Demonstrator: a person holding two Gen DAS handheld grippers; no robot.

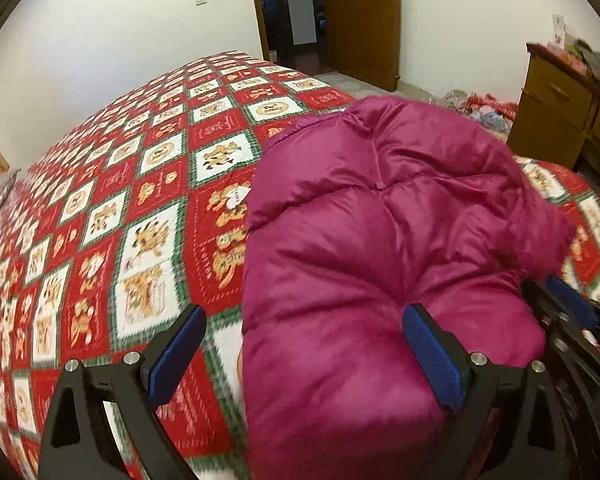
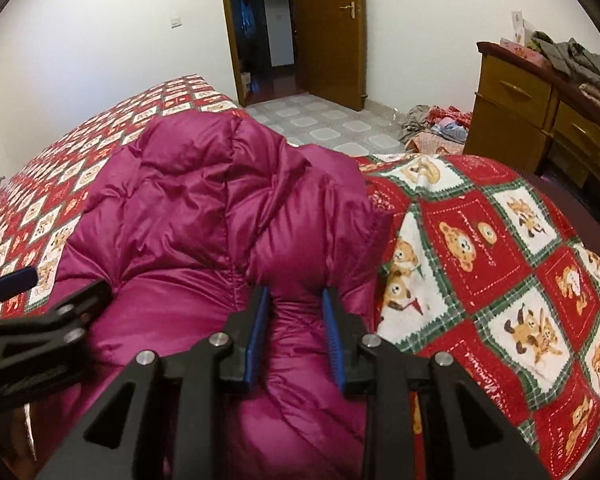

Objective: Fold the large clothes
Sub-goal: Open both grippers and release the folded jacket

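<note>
The magenta down jacket (image 2: 204,208) lies bunched on the bed's teddy-bear quilt (image 2: 500,248), near its edge. The right gripper (image 2: 296,312) has its jaws clamped on a puffy fold of the jacket. The left gripper (image 1: 304,344) has its jaws wide apart, one finger pressing the padding. Before folding, the left should probably take a matching fold so both lift evenly.

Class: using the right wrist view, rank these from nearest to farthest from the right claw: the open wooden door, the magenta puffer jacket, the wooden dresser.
1. Magenta puffer jacket: a fold pinched in the right claw, directly ahead.
2. Wooden dresser: off to the right, past the bed's edge.
3. Open wooden door: far wall, straight ahead.
</note>
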